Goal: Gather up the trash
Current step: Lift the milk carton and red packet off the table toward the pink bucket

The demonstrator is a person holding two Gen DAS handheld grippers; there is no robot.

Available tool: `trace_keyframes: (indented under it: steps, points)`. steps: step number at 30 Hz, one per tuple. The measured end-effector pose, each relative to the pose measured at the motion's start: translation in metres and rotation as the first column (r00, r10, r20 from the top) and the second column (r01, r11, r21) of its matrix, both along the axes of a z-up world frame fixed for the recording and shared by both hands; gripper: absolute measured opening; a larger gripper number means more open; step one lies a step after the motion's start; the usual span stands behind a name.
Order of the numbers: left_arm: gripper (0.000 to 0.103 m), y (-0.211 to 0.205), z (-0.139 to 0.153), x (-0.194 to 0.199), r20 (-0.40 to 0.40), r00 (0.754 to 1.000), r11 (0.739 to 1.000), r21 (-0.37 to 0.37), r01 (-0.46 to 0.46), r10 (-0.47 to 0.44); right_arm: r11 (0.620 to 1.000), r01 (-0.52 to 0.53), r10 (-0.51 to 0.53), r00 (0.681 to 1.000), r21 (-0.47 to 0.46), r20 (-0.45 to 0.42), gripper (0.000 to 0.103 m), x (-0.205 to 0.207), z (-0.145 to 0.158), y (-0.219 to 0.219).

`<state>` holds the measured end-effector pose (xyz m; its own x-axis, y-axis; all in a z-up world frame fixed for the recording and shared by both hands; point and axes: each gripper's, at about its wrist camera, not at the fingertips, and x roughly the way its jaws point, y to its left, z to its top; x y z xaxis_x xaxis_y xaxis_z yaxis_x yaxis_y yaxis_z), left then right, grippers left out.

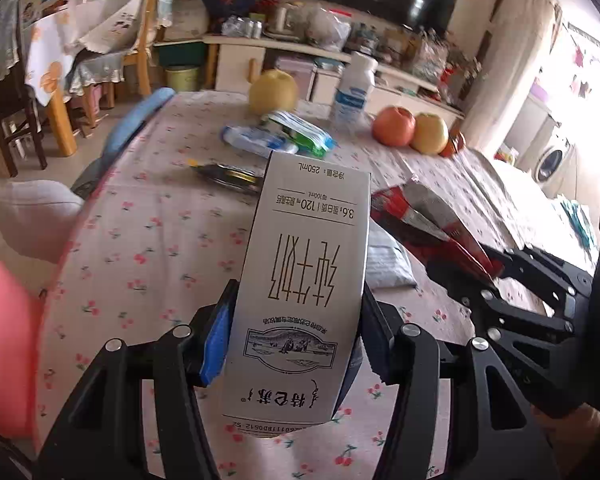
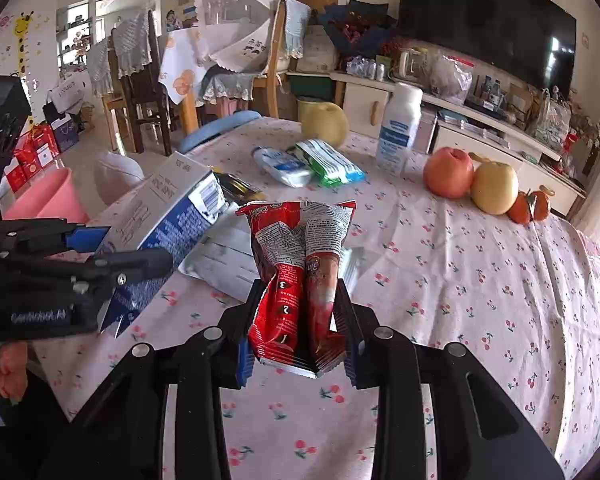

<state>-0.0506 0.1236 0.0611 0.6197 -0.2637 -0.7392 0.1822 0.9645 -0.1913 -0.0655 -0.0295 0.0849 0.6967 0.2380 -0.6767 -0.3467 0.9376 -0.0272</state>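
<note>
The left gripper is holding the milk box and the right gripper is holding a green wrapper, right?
Not quite. The left gripper does hold the milk box, but the right gripper holds a red wrapper, as the right wrist view shows. The green wrapper lies on the table, farther back.

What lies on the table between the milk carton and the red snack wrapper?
A flat silver-white pouch lies on the cloth, seen best in the right wrist view.
</note>
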Motion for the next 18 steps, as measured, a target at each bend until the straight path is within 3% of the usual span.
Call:
trace_keyframes:
  steps: [12, 18]
  points:
    - [0.057, 0.059, 0.022, -0.008, 0.063, 0.99, 0.991, -0.056, -0.125, 0.129, 0.999, -0.045, 0.045, 0.999, 0.03, -0.004, 0.035, -0.011, 0.02, 0.037]
    - [0.057, 0.096, 0.03, -0.014, 0.084, 0.972, 0.973, -0.089, -0.213, 0.221, 0.994, -0.098, 0.097, 0.995, 0.043, 0.02, 0.035, -0.018, 0.036, 0.07]
